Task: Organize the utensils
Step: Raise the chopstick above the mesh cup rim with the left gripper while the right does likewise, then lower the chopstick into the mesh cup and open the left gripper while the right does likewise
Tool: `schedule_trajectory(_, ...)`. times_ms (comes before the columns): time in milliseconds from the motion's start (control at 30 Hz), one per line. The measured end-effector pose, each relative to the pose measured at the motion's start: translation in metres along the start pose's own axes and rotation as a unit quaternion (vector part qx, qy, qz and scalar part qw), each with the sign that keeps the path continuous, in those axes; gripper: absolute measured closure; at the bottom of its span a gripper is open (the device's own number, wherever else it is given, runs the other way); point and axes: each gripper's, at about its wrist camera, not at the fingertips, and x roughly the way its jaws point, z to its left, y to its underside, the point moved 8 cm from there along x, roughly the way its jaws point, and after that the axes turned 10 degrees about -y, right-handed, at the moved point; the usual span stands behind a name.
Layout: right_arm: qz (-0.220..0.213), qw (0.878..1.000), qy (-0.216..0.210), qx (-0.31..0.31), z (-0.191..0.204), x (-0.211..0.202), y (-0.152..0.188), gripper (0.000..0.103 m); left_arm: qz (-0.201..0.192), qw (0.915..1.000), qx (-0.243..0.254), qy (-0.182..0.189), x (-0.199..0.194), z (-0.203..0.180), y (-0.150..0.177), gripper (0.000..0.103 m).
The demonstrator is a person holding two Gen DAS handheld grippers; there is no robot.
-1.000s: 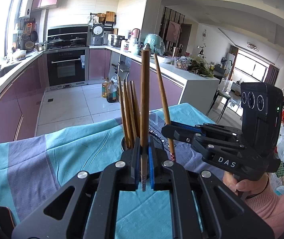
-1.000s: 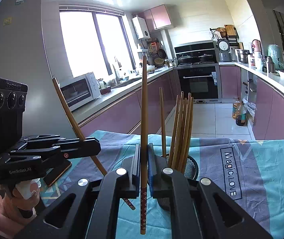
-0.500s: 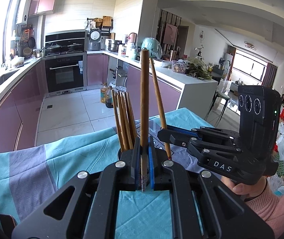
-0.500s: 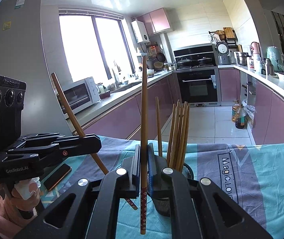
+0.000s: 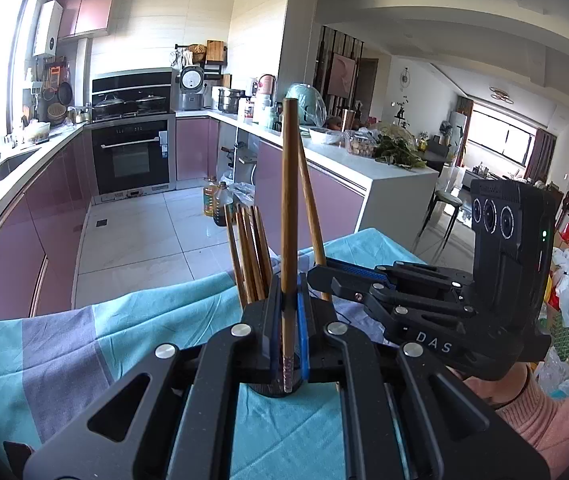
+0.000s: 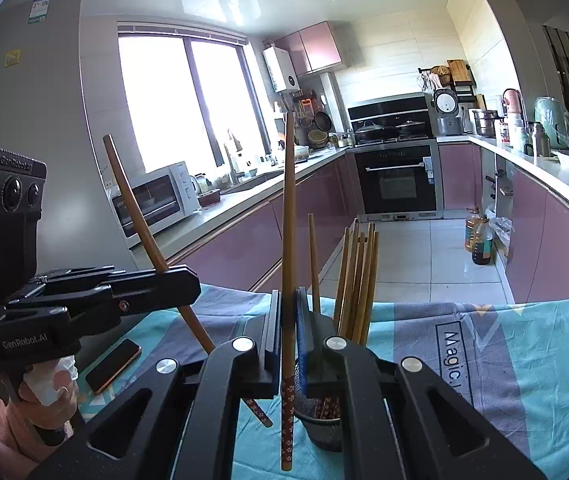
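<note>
My left gripper is shut on a brown chopstick, held upright over a black mesh holder. Several chopsticks stand in that holder. My right gripper is shut on another chopstick with a red patterned end, held upright beside the mesh holder and its chopsticks. The right gripper shows in the left wrist view with its tilted chopstick. The left gripper shows in the right wrist view with its slanted chopstick.
A teal and grey tablecloth covers the table. A phone lies on it at the left. Pink kitchen cabinets, an oven and a tiled floor lie beyond the table.
Both grippers have risen slightly and drawn closer over the holder, each still shut on its chopstick. The holder now sits lower and nearer in both views.
</note>
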Motion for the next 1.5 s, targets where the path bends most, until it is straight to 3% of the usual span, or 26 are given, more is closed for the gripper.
schedule_trajectory(800,-0.013,1.000,0.017,0.009,-0.010,0.015,-0.011,0.097,-0.027,0.9995,-0.016,-0.009,-0.007,0.002,-0.006,0.095)
schedule_trajectory(1500,-0.023,0.999,0.042,0.024,-0.031,0.032,-0.010,0.097,0.013,0.9998,-0.010,-0.014,0.020,-0.002,-0.006,0.095)
